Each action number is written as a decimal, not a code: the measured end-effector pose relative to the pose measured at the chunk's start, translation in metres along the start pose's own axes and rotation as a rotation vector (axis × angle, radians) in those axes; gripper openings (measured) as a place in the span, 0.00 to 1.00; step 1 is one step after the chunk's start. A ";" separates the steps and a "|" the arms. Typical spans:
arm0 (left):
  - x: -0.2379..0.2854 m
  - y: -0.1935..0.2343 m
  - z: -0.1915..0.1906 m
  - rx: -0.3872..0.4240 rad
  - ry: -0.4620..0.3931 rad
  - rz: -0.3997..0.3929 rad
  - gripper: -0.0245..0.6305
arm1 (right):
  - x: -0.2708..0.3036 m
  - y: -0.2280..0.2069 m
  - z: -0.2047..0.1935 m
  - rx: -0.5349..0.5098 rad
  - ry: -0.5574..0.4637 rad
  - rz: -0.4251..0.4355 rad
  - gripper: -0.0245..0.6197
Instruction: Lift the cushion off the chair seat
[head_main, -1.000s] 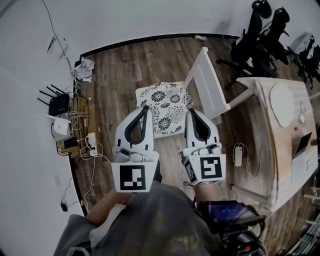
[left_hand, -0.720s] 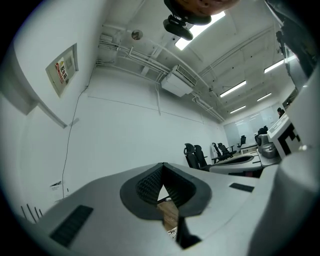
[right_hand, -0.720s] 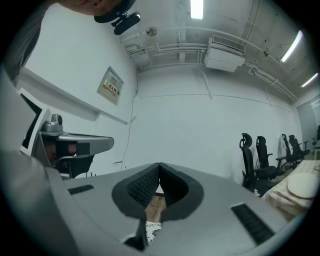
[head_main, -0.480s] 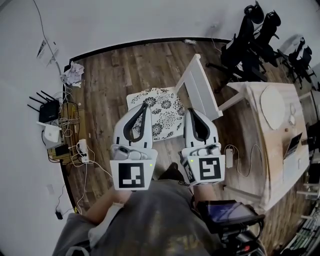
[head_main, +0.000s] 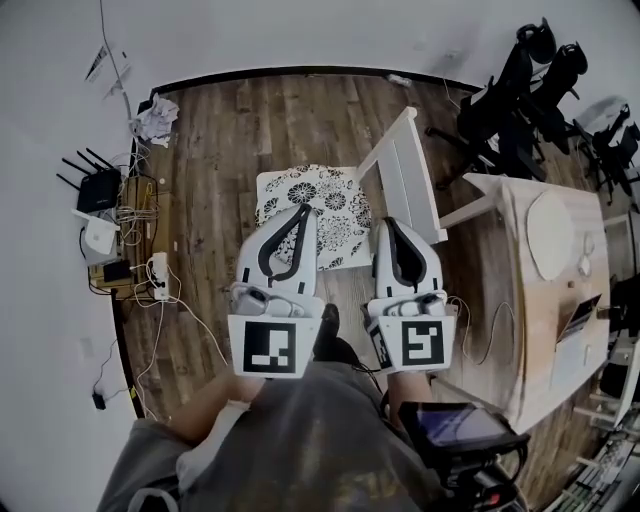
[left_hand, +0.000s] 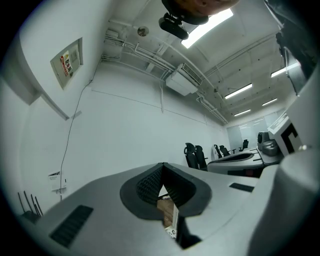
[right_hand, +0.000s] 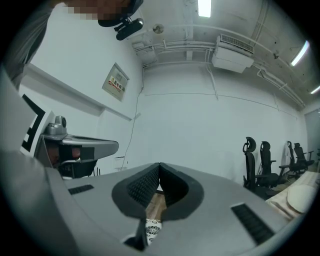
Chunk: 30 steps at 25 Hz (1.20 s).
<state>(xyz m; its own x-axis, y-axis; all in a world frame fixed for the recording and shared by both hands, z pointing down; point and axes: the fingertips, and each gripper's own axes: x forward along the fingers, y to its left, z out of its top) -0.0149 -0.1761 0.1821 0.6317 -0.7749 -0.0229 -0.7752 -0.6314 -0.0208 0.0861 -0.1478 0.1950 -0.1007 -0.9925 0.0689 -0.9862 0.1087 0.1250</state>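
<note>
Head view puts the cushion (head_main: 310, 190) just ahead of your two grippers, lying flat on the seat of the white chair (head_main: 405, 185), whose slatted back stands at its right edge. It is a thin, roughly square pad, white with a bold black print of round flower heads spread over its whole top. It covers the seat, with the dark wood floor (head_main: 230, 130) around it.

Your left gripper (head_main: 306, 210) reaches over the near right part of the pad, and your right gripper (head_main: 388, 224) points along its right edge, near the foot of the chair back. Both sit side by side and level.

Left gripper view shows your left gripper's (left_hand: 163, 166) fingers pressed together at the tips, with nothing pinched; only floor and a sliver of the chair show in the opening behind them. Right gripper view shows your right gripper (right_hand: 159, 166) the same way, tips meeting and empty, with a patch of the flowered cushion (right_hand: 152, 226) visible low in the opening, below the fingers rather than between them.
</note>
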 end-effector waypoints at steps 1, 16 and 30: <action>0.002 -0.002 -0.001 0.009 0.008 0.002 0.05 | 0.001 -0.003 -0.002 0.003 0.004 0.009 0.05; 0.050 -0.047 -0.005 0.052 0.059 0.124 0.05 | 0.017 -0.066 -0.030 0.097 0.007 0.134 0.05; 0.055 -0.036 -0.015 0.072 0.086 0.219 0.05 | 0.040 -0.067 -0.038 0.107 -0.005 0.230 0.05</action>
<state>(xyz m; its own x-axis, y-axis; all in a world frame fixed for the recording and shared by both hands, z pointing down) 0.0479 -0.1963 0.1965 0.4433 -0.8949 0.0507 -0.8898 -0.4462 -0.0958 0.1531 -0.1929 0.2273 -0.3240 -0.9428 0.0786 -0.9457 0.3251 0.0014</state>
